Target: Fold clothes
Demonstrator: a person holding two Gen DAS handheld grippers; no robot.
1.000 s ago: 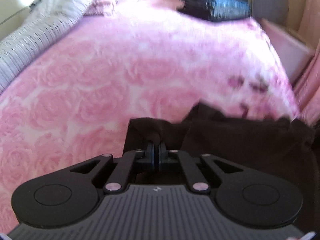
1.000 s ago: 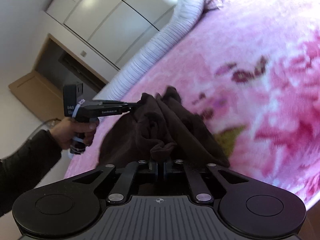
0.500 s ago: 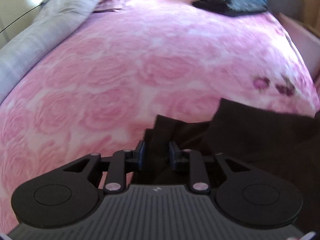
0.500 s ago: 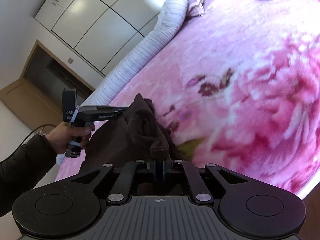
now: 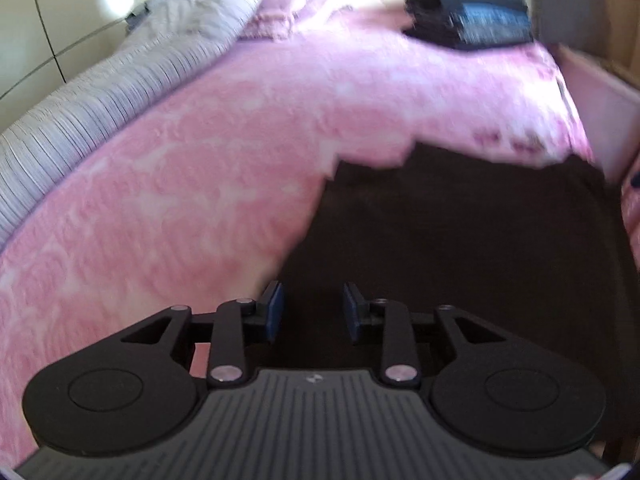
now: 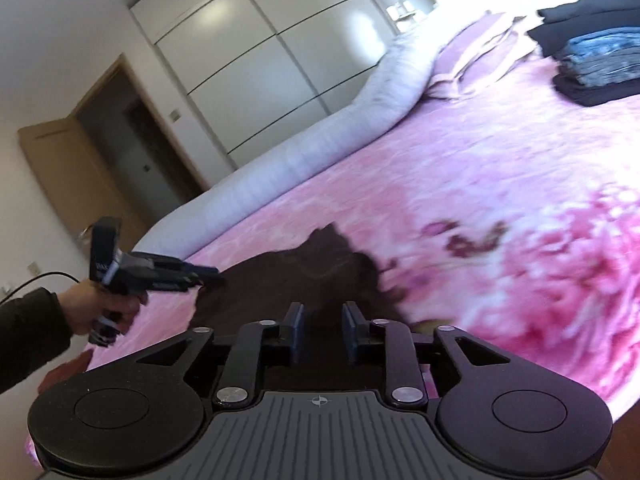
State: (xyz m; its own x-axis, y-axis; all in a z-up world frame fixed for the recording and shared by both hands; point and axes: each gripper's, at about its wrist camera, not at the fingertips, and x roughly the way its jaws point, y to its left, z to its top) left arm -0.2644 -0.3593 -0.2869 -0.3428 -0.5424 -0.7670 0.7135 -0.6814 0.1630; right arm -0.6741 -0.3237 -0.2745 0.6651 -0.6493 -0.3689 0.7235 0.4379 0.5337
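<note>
With both sets of jaws having just been opening, we see our left gripper (image 5: 313,311) parted a moderate way, nothing pinched between its blue pads (image 5: 275,312), the dark brown garment (image 5: 472,240) lying spread out just under and ahead of it on the pink rose-patterned fleece blanket (image 5: 192,184). Our right gripper (image 6: 321,329) is likewise parted to a moderate gap, nothing clamped, the same brown cloth (image 6: 304,276) showing through the gap and lying flat at the near edge of the blanket (image 6: 480,184). From the right wrist view we see our left hand (image 6: 102,312) in a dark sleeve (image 6: 28,328) gripping the other tool's handle, its tip near the garment's left edge; contact we can't tell, blurred. A folded stack of dark and blue-denim clothes (image 6: 596,62) sits at the far end of the bed, well apart. A grey striped rolled duvet (image 6: 320,148) runs along the far side, white sliding wardrobe doors (image 6: 272,60) behind.
</note>
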